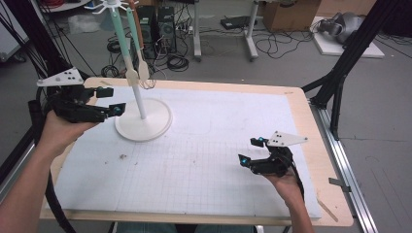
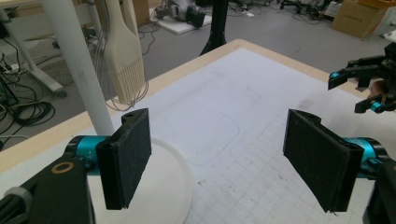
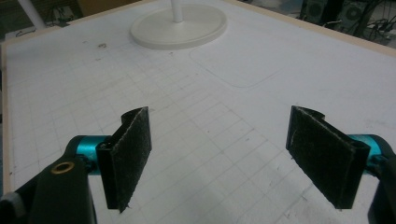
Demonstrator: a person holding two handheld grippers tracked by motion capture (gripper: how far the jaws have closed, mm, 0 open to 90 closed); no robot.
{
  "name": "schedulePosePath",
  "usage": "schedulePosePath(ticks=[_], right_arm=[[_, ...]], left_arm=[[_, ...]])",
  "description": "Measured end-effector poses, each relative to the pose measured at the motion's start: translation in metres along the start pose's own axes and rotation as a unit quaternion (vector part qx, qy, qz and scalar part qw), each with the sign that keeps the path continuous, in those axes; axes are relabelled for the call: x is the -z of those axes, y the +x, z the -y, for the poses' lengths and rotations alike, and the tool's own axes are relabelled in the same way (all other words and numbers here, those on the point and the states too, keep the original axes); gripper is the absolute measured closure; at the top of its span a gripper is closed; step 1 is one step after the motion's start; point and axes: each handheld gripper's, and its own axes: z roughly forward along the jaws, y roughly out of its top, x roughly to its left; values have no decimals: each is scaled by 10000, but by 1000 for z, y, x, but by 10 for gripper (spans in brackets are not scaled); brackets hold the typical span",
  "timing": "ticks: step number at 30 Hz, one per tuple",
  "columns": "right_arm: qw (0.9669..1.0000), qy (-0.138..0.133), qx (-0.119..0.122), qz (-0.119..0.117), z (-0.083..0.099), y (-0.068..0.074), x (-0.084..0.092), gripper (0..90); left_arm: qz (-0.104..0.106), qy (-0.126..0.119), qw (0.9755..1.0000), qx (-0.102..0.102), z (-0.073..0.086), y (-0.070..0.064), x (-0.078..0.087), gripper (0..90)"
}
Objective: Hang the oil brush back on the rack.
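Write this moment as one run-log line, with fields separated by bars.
left tool: open, empty, beside white round-based utensil stand | right tool: open, empty, above white gridded mat | hanging cream slotted spatula: untouched

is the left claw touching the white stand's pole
Apart. In the left gripper view the left claw is open with nothing between its pads, and the stand's pole rises beyond the near pad with clear space between them.

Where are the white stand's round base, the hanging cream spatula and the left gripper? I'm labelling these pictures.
round base (image 1: 154, 127): high view, bare front-right part of the disc.
cream spatula (image 2: 124, 65): left gripper view, on its slotted blade.
left gripper (image 1: 109, 100): high view, midway between its open fingertips.
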Motion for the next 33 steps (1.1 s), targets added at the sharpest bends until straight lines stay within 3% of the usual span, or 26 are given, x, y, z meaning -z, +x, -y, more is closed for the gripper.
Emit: schedulePosePath(ticks=[7, 15, 33], right_arm=[[10000, 5, -5, 18, 1, -1, 0, 210], [10000, -18, -26, 48, 1, -2, 2, 210], [10000, -11, -23, 44, 2, -1, 0, 210]], left_arm=[[38, 11, 10000, 80, 14, -2, -7, 239], [34, 62, 10000, -32, 19, -9, -10, 238], [-50, 59, 10000, 24, 47, -15, -14, 239]])
